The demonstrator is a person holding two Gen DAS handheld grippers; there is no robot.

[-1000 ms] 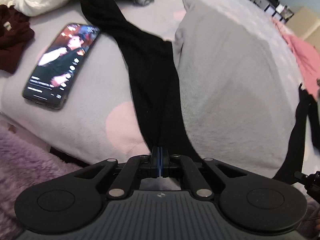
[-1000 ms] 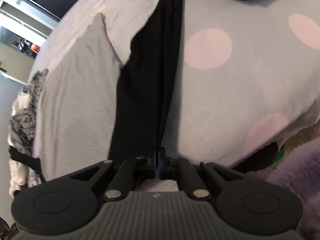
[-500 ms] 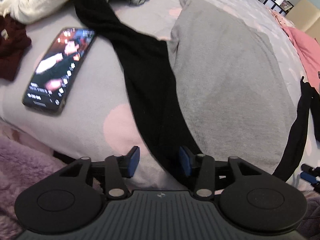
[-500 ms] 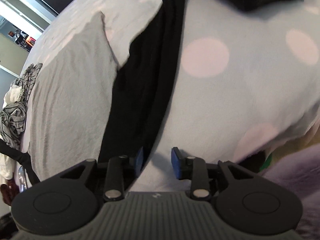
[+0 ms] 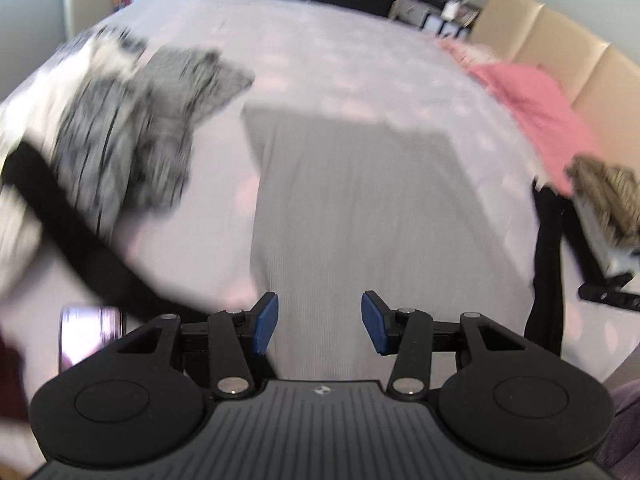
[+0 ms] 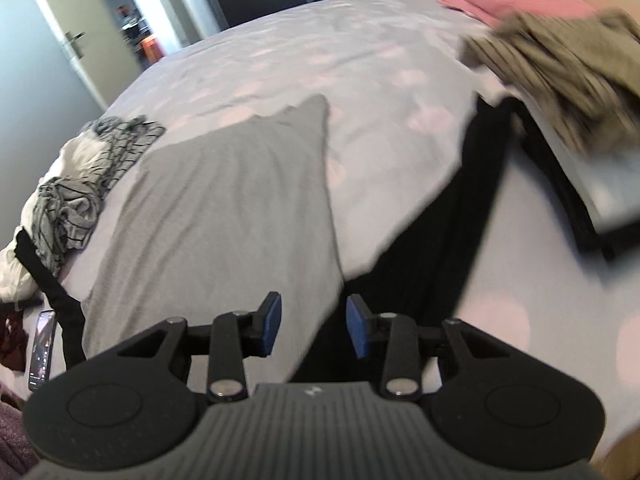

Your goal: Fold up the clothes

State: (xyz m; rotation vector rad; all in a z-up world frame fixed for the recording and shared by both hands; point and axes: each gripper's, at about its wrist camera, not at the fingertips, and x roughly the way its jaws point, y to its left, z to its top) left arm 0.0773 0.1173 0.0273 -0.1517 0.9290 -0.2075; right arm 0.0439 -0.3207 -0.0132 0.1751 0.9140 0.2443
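A: What are your grippers doing?

B: Your left gripper (image 5: 320, 322) is hanging above the near end of the grey garment (image 5: 360, 216), its jaws spreading further, nothing between the blue pads (image 5: 264, 322). Your right gripper (image 6: 314, 326) is widening too, gripping nothing.

A: Where are the clothes lying?

B: The grey garment is lying flat on the dotted bedspread (image 6: 360, 52). The black garment (image 6: 444, 216) is running along the grey one's right edge and touching it. The striped pile (image 5: 140, 136) is sitting left of the grey garment; the pink cloth (image 5: 532, 108) is lying well to its right.
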